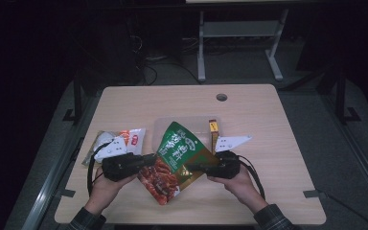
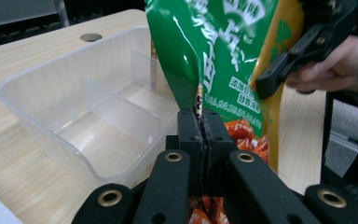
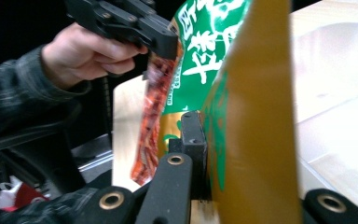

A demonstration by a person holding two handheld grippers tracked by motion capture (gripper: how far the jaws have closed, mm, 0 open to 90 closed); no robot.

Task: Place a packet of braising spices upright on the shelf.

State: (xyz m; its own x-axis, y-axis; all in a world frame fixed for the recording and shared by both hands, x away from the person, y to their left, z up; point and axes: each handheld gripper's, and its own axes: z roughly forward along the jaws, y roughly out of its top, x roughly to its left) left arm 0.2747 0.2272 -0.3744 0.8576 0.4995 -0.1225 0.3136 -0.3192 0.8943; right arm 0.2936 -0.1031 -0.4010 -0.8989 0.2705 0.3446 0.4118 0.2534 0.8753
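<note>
Two tools, one in each of my hands, pinch the same green snack bag [image 1: 178, 152] from opposite sides above the bench [image 1: 268, 124]. My left tool [image 1: 149, 160] has its jaws closed tight on the bag's left edge; in the left gripper view the seam of the bag [image 2: 214, 56] runs straight into the slit between the two black jaws. My right tool [image 1: 191, 168] is clamped narrow on the bag's yellow-edged right side, and in the right gripper view the yellow and green film [image 3: 242, 116] covers most of the jaws, with one jaw pressed flat against it. The bag hangs stretched between both tools, tilted, its red printed lower part [image 1: 160, 179] toward me. Just behind it on the bench stands a clear plastic container [image 2: 51, 93] with inner dividers. A small yellow box [image 1: 212, 126] sits at the container's far right corner. Near my left hand [image 1: 106, 187] lies another white and red packet [image 1: 127, 137].
</note>
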